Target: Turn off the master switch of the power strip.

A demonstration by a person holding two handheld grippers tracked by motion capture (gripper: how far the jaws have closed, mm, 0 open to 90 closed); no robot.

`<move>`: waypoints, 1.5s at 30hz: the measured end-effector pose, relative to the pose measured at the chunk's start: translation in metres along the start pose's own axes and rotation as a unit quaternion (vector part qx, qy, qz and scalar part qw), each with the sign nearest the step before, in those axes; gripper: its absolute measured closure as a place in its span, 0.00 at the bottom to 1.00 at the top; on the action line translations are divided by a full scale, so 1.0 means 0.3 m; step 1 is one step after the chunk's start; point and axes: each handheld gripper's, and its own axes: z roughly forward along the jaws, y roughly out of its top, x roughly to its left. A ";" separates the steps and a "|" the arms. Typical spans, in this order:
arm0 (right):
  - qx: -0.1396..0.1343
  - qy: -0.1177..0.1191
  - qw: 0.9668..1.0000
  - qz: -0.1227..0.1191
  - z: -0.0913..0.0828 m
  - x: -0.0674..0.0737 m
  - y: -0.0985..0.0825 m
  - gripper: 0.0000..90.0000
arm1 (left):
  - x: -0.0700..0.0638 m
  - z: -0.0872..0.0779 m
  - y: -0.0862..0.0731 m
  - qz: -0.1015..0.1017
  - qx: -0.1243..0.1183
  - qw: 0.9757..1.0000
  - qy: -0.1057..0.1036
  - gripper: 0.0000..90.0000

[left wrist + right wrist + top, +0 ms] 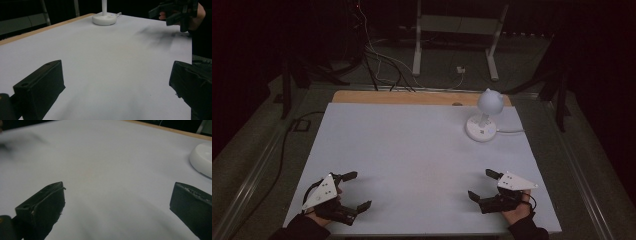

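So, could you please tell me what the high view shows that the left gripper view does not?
High view alone: the desk lamp's round white head, the left tongs seen whole with the grey plate, and the cables on the floor behind the table.

Left gripper view alone: its own two jaws close up, wide apart with nothing between them.

Both: the white table top, the lamp's round base, and the right tongs, open, in the person's hand.
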 end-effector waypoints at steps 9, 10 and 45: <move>0.036 0.018 0.999 0.000 0.014 0.029 0.015 0.00 | 0.001 0.001 -0.001 -0.003 0.003 1.000 -0.003 0.00; 0.042 0.019 0.999 -0.002 0.015 0.034 0.018 0.00 | 0.000 0.001 -0.001 -0.003 0.005 1.000 -0.003 0.00; 0.054 0.065 0.996 0.000 0.024 0.098 0.177 0.02 | -0.006 0.007 -0.002 -0.003 0.008 1.000 -0.011 0.00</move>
